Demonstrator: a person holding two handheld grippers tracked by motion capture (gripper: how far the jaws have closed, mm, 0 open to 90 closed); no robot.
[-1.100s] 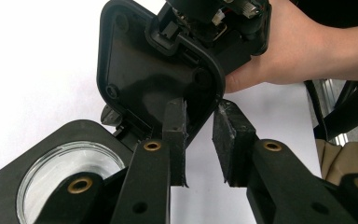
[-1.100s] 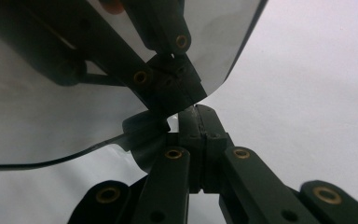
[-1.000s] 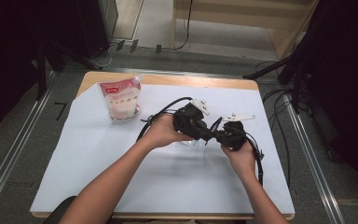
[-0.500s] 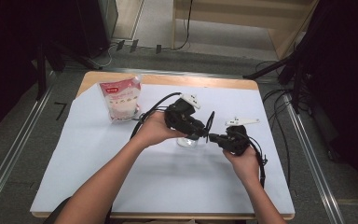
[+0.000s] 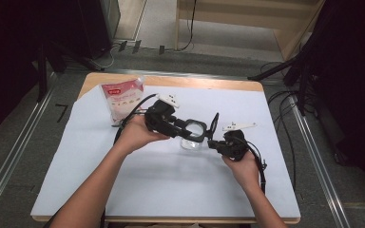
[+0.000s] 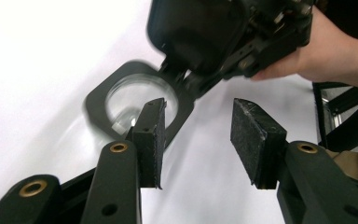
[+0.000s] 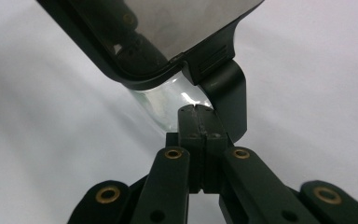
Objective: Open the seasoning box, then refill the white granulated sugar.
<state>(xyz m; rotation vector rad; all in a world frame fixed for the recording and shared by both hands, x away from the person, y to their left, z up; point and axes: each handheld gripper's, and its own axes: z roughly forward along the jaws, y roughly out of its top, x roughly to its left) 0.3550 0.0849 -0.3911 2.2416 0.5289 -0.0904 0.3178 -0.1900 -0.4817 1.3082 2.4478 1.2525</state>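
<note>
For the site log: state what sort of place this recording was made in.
Probably a lab or studio set up for recording, not a home. A small wooden table covered in white paper stands alone on grey floor, black drapes hang at both sides, and cables trail past a stand's legs.

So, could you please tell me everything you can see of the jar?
The jar is small, of clear glass, and stands upright on the white sheet near the table's middle. A black, rounded-square lid frame with a round opening sits on top. Its glossy flap is hinged up, almost upright. The shut right gripper sits against the hinge arm; whether it pinches anything is unclear.
</note>
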